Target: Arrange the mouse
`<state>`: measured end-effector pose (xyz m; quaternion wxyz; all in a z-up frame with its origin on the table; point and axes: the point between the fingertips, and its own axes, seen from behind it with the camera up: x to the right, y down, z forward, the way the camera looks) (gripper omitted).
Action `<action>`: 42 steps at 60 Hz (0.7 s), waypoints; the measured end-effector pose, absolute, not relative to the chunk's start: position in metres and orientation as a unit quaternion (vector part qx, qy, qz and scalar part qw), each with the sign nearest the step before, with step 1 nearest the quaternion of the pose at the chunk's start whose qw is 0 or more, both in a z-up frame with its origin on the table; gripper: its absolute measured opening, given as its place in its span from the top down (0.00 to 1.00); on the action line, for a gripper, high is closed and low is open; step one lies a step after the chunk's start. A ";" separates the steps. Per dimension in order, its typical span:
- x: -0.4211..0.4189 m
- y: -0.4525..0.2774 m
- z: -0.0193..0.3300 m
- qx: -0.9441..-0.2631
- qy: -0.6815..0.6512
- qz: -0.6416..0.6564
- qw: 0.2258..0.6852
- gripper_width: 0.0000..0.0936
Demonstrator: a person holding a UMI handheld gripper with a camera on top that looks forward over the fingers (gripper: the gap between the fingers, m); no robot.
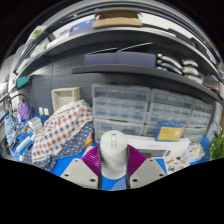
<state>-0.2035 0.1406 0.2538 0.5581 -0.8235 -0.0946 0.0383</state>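
Between the fingers of the gripper (113, 165) sits the white mouse (112, 150), clenched by both pads and seemingly lifted, so the grasp seems done and the placing remains. Beyond it lie a blue table (75, 148), a checkered cloth (62, 130) and shelves (120, 60).

mouse (113, 152) sits between the gripper (113, 170) fingers, both pads touching its sides, lifted above the bench (75, 150). Cloth (62, 130) lies on the bench at 9 o'clock of the mouse. Box (66, 98) behind the cloth, at 11 o'clock. Drawer units (150, 108) stand behind the mouse, 12 to 2 o'clock. Shelf (120, 60) runs above the drawer units at 12 o'clock, another box (118, 18) on top of it. Small items at 3 o'clock, too small to tell.
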 end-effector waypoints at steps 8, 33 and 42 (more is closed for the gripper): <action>-0.132 0.143 0.221 -0.842 -0.070 0.019 0.535 0.65; -0.072 0.102 -0.002 -0.935 -0.040 0.001 0.352 0.65; -0.074 0.102 -0.008 -0.928 -0.006 0.023 0.372 0.61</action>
